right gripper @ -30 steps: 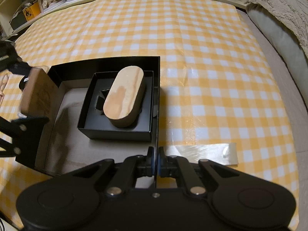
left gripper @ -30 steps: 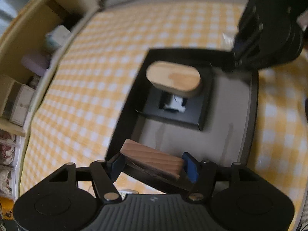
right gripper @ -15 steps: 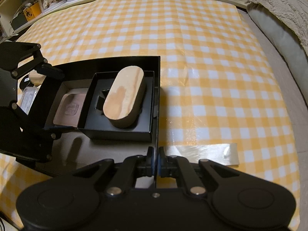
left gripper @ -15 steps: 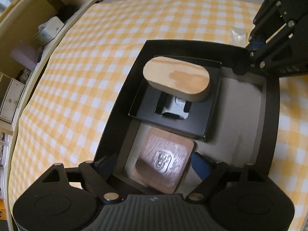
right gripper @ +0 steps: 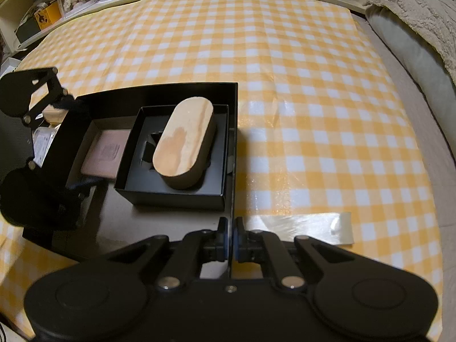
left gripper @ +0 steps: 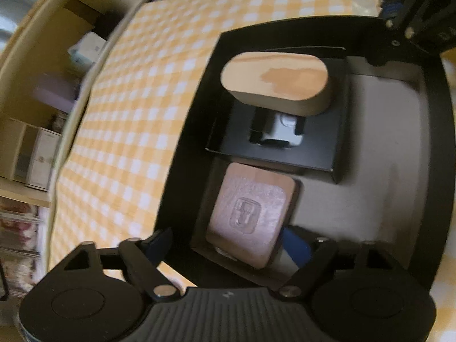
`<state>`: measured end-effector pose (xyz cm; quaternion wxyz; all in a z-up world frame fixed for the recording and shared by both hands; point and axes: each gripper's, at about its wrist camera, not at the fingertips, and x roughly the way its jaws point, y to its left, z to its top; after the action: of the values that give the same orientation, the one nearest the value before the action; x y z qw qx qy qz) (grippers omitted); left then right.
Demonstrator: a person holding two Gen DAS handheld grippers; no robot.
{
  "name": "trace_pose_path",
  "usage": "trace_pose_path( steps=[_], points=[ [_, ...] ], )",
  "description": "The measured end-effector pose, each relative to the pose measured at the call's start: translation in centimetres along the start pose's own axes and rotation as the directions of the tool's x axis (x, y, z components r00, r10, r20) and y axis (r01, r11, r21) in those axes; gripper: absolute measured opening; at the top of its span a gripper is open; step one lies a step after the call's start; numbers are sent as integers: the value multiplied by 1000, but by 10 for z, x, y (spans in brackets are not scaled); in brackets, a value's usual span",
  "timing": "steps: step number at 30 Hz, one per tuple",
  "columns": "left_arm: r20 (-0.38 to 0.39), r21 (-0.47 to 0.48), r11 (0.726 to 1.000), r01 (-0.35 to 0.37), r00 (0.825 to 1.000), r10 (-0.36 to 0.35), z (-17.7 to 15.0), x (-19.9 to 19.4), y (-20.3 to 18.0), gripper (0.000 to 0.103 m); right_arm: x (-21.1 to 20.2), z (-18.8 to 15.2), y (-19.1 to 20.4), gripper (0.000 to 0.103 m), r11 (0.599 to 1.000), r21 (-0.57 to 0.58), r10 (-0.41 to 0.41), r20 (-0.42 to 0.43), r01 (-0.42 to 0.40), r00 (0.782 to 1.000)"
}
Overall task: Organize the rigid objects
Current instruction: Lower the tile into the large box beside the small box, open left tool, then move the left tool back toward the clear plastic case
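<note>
- Presently the left gripper hangs low over the near end of the large black box, its jaws closing, one finger outside the box's left wall and the other inside.
- Between those fingers lies the square wooden block, flat on the box floor; no pad can be seen pressing on it, so it reads as released, though the right pad sits very close to its edge.
- At about twelve o'clock from that block, and just beside it, stands the small black inner box, and the oval wooden block rests tilted across its top edge rather than seated inside.
- The right gripper has its jaws together on the near wall of the large black box, apparently steadying it; from its view the oval block is at eleven o'clock and the square one further off at ten.
- Judged from this, two wooden pieces are already in the box, the square one neatly placed.
- Left to do, probably: pull the left gripper clear, settle the oval block properly, and fetch whatever remains outside. Some small items show at the far left in the right wrist view, behind the left gripper, but they are too hidden to name.
- The checked yellow cloth otherwise carries only a strip of clear tape.
</note>
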<state>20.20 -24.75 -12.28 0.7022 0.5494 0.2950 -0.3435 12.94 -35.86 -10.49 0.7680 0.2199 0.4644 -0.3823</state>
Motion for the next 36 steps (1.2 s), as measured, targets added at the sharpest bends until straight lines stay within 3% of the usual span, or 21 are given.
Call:
trace_pose_path(
  steps=[8, 14, 19, 25, 30, 36],
  points=[
    [23, -46, 999, -16, 1000, 17, -2, -4, 7, 79, -1, -1, 5, 6, 1000, -8, 11, -1, -11, 1000],
    [71, -135, 989, 63, 996, -53, -5, -27, 19, 79, 0, -1, 8, 5, 1000, -9, 9, -1, -9, 1000],
    [141, -238, 966, 99, 988, -66, -18, -57, 25, 90, 0, -1, 8, 5, 1000, -7, 9, -2, -9, 1000],
    [216, -435, 884, 169, 973, -80, -44, -89, 39, 103, -1, 0, 6, 4, 1000, 0, -2, -2, 2, 1000],
    [233, -598, 768, 229, 966, -107, -73, -104, 53, 103, -4, 2, 1, 4, 1000, 8, -8, 0, 8, 1000],
    [181, -747, 642, 170, 982, -49, -115, -104, 65, 103, -4, 1, 0, 4, 1000, 4, -14, 0, 14, 1000]
  ],
)
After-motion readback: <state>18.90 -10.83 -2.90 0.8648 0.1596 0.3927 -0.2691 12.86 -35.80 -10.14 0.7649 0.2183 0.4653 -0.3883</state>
